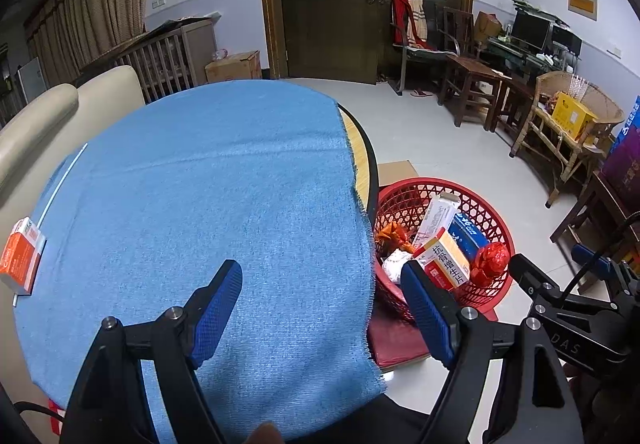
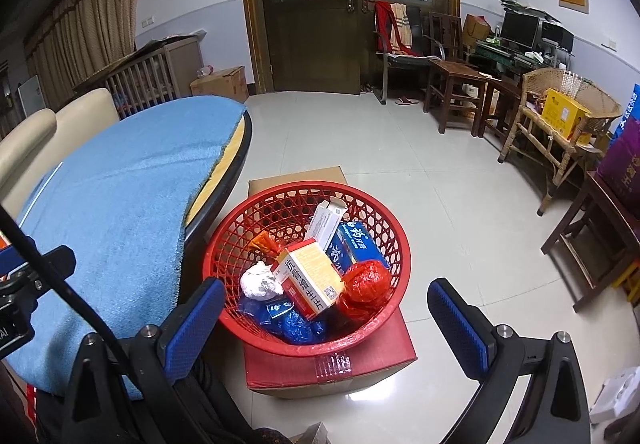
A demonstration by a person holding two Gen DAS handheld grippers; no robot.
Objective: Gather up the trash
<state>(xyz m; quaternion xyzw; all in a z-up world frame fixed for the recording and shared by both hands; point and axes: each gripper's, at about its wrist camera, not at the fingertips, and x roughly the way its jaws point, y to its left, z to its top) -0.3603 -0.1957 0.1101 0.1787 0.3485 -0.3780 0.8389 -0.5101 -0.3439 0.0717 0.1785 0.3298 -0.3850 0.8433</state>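
- Orange box [image 1: 22,254] lies at the bench's far-left edge, well left of the left gripper [image 1: 320,314].
- Basket [image 2: 240,240] of trash sits below the right gripper [image 2: 326,324].
- Both grippers released, empty; blue cloth [image 1: 208,184] between is bare.

Basket [image 1: 492,220] near side hidden by table edge; orange box [image 1: 22,256] print unreadable.

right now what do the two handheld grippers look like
Both match: a black angular frame with silver bolts and two fingers faced with blue, diamond-textured pads. On the left gripper a black cable loops past its side. The right gripper looks the same, and its body bears pale letters reading DAS. No sleeve or hand is clearly visible.
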